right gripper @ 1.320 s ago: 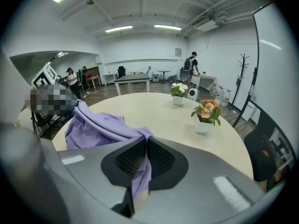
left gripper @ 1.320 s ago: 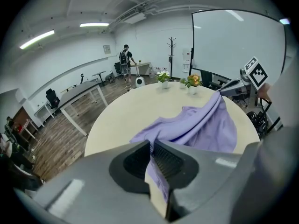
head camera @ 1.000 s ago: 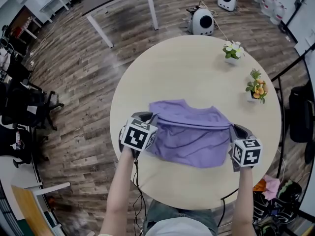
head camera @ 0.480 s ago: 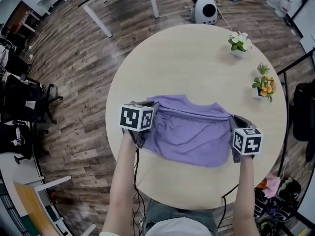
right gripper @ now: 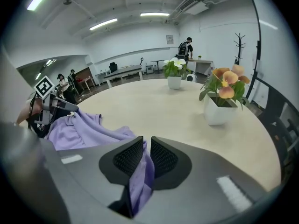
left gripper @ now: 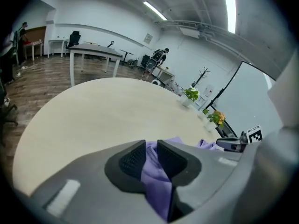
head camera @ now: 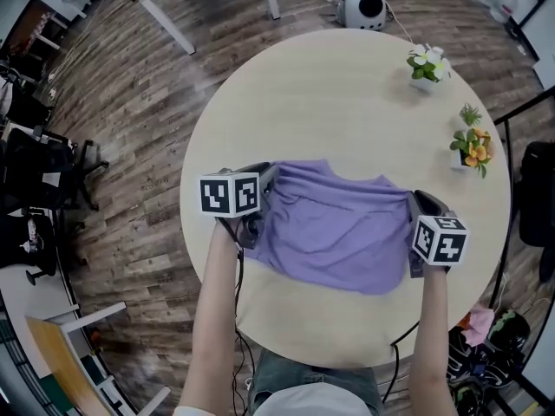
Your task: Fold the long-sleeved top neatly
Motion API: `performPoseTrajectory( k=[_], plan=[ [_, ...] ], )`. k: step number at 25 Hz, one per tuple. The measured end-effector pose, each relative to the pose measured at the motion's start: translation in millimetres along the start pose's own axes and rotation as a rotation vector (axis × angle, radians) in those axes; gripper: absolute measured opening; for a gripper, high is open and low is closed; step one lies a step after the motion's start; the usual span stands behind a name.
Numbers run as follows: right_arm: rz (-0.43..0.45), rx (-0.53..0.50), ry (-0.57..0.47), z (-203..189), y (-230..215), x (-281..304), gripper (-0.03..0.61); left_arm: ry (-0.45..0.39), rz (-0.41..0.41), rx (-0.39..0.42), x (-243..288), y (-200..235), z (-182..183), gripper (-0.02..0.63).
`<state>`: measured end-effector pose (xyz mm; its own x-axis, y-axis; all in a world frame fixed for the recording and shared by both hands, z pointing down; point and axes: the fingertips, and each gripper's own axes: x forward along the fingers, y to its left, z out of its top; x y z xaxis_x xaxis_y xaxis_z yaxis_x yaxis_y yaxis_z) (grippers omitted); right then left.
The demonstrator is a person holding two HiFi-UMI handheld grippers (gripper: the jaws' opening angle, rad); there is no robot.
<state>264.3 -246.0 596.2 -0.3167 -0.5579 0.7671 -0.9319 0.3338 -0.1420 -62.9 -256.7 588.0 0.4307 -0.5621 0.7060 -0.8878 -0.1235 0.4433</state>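
The purple long-sleeved top (head camera: pixel 334 228) lies folded into a wide band on the round table (head camera: pixel 347 102), near its front edge. My left gripper (head camera: pixel 263 180) is at the top's left end and my right gripper (head camera: pixel 414 201) at its right end, both low over the table. Both pairs of jaws have just been opening. In the left gripper view, purple cloth (left gripper: pixel 156 171) still hangs between the parted pads of the left gripper (left gripper: pixel 151 146). The right gripper (right gripper: pixel 146 143) likewise has a fold of cloth (right gripper: pixel 140 176) loose in its gap.
Two small potted plants stand at the table's far right: one with white flowers (head camera: pixel 427 66) and one with orange flowers (head camera: pixel 471 148). A black chair (head camera: pixel 538 198) sits just past the right rim. White robots (head camera: pixel 364 5) and desks stand on the wooden floor beyond.
Both grippers have come down and carried the raised fold edge onto the top, which now lies flatter. The left gripper has rolled, so its marker cube faces differently.
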Motion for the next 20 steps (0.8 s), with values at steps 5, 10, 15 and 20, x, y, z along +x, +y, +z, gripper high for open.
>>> performPoseTrajectory(
  k=[5,10,15,20],
  plan=[
    [-0.027,0.006,-0.026,7.7,-9.5,-6.5,0.091,-0.039,0.033,-0.005,-6.2,4.1,11.6,0.198],
    [-0.051,-0.01,-0.054,16.0,-12.7,-24.7,0.089,-0.079,0.054,0.015,-26.3,3.9,25.6,0.198],
    [-0.074,-0.021,-0.083,21.8,-11.4,-45.6,0.086,-0.118,0.052,0.073,-48.0,-10.9,35.4,0.198],
    [-0.092,-0.032,-0.115,26.6,-4.6,-67.6,0.086,-0.154,-0.004,0.087,-66.5,-40.3,33.5,0.198]
  ],
)
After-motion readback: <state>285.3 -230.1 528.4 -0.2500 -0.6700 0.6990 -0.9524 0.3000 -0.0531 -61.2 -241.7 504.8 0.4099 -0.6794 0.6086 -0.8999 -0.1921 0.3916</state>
